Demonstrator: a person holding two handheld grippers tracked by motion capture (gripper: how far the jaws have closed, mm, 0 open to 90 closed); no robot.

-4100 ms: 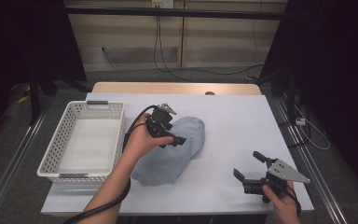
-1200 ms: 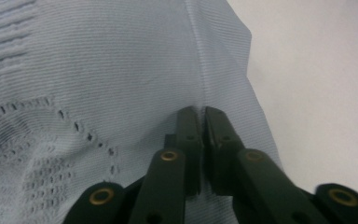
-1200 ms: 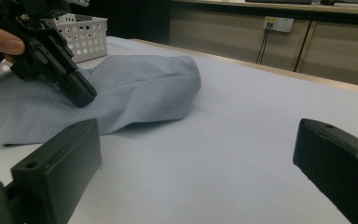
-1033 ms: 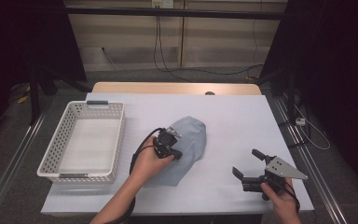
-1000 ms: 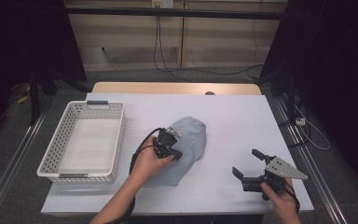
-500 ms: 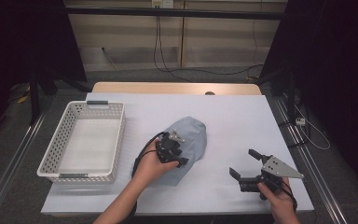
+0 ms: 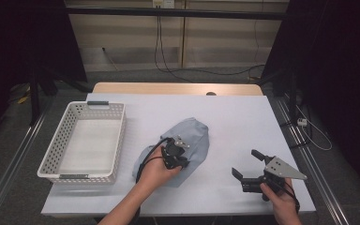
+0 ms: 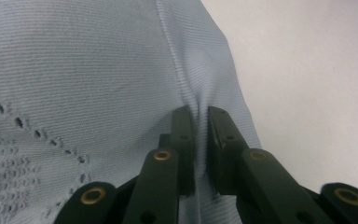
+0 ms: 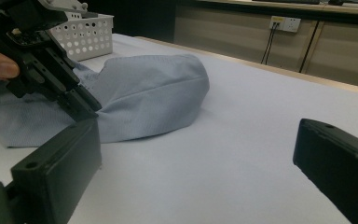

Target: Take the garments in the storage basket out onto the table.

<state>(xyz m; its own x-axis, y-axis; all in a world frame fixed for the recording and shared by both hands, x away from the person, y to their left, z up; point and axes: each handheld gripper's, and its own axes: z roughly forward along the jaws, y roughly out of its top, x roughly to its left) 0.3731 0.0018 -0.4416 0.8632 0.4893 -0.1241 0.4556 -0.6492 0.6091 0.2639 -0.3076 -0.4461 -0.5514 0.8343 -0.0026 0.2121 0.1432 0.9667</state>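
Pinching fold of pale blue garment (image 8: 98,70) between just-closed jaws, left gripper (image 8: 199,122); right gripper (image 7: 249,168) gaping, empty, at 4 o'clock; white basket (image 7: 56,157) at 9.

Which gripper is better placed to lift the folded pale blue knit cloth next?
Left. The left gripper already pinches a fold of the pale blue knit cloth; the right gripper sits open, apart from it, on the white table.
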